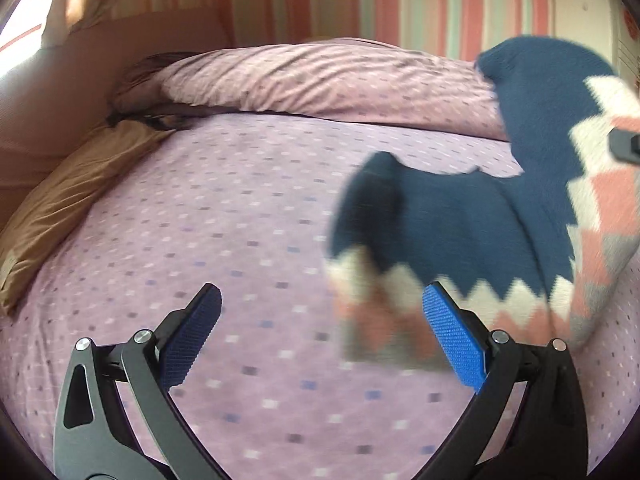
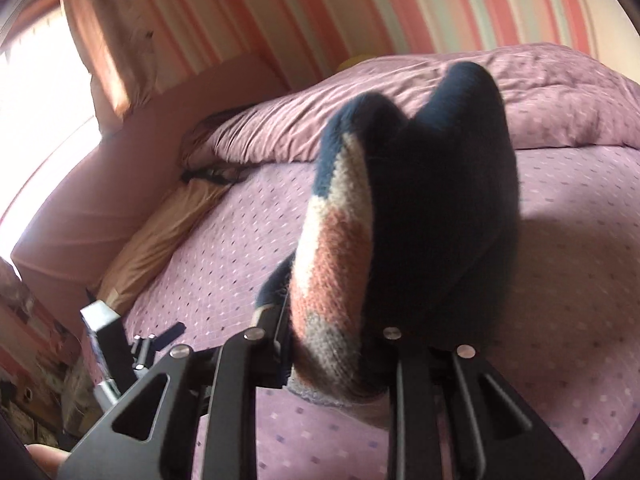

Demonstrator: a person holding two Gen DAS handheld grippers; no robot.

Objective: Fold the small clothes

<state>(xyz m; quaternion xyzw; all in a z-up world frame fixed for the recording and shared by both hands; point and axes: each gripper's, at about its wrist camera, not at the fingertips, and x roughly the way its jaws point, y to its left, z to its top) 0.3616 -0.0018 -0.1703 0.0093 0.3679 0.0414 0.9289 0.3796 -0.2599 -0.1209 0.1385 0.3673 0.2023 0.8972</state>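
Left wrist view: the left gripper (image 1: 322, 332) hangs over the bed (image 1: 224, 216) with jaws spread wide and nothing between them. The sweater (image 1: 472, 220), navy with white, pink and grey zigzag bands, hangs blurred to the right, lifted above the bed; its patterned hem crosses behind the right blue pad (image 1: 454, 340). A dark part, seemingly of the right gripper, shows at the sweater's right edge.

Right wrist view: the right gripper (image 2: 332, 360) has its jaws closed on the sweater (image 2: 420, 200), whose bunched fabric rises from the jaws, long axis running away from the camera toward the duvet (image 2: 560, 92). The left gripper (image 2: 116, 344) appears lower left.

Both views: a tan pillow (image 1: 60, 208) lies at the bed's left edge. No legible writing.
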